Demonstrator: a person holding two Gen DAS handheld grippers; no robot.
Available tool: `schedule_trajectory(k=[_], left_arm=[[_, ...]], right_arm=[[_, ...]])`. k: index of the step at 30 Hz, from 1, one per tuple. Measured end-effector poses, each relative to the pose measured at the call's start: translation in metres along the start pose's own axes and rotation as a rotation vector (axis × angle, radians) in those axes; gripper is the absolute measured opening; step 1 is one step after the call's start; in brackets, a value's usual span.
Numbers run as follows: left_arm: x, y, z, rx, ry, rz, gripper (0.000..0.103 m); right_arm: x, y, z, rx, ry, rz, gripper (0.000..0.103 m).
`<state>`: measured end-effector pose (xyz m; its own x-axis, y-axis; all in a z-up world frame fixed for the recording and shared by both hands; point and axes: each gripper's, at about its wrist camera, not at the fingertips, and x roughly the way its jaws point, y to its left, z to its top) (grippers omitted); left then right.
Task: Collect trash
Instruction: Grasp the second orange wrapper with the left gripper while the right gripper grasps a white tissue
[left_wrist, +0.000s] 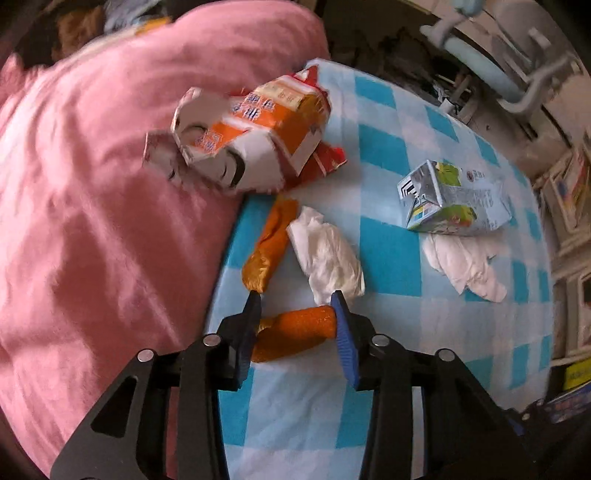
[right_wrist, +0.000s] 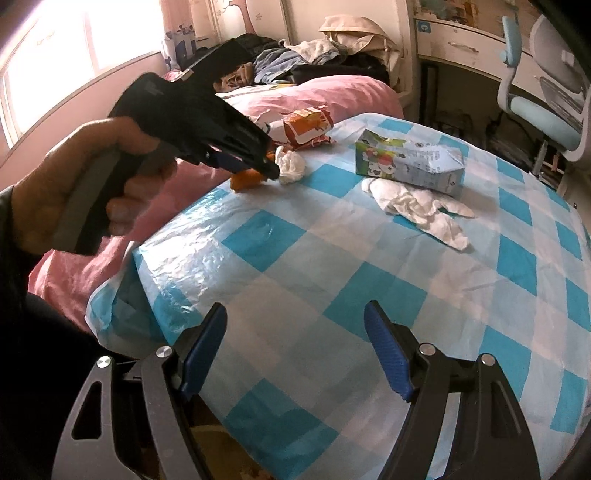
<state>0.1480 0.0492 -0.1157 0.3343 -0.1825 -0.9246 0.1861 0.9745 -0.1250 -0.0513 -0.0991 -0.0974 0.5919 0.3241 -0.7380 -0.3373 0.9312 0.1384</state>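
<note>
My left gripper (left_wrist: 296, 308) is shut on a piece of orange peel (left_wrist: 295, 326), both pads touching its ends, on the blue-and-white checked cloth (left_wrist: 388, 306). Just beyond lie a second peel (left_wrist: 269, 247) and a crumpled white tissue (left_wrist: 327, 254). Farther right, a blue-green drink carton (left_wrist: 456, 199) rests by another tissue (left_wrist: 467, 267). A crushed orange-and-white box (left_wrist: 251, 136) sits at the pink quilt's edge. In the right wrist view, a hand (right_wrist: 70, 181) holds the left gripper (right_wrist: 271, 170) over the peel (right_wrist: 243, 181). My right gripper (right_wrist: 295, 332) hangs open above bare cloth (right_wrist: 332, 258).
A pink quilt (left_wrist: 92, 203) covers the bed left of the checked cloth. A pile of clothes (right_wrist: 314, 55) lies at the back. A pale blue desk chair (right_wrist: 543, 92) and a desk (right_wrist: 461, 37) stand to the right, past the cloth's edge.
</note>
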Motion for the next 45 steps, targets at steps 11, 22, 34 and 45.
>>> schedule_trajectory(k=[11,22,34,45], left_arm=[[0.001,-0.021,-0.013,0.155,0.017,0.063,0.058],[-0.053,0.018,-0.009,-0.067,-0.129,-0.044,0.019],[-0.075,0.04,0.005,-0.203,-0.248,-0.1,0.019],[-0.077,0.041,0.014,-0.207,-0.254,-0.111,0.019]], right_arm=[[0.007,0.004,0.004,-0.001,0.008,0.002,0.073],[0.02,0.012,0.013,-0.005,0.012,0.002,0.073],[0.075,0.009,0.085,-0.047,-0.012,-0.007,0.073],[0.127,0.009,0.119,-0.071,0.048,0.004,0.039]])
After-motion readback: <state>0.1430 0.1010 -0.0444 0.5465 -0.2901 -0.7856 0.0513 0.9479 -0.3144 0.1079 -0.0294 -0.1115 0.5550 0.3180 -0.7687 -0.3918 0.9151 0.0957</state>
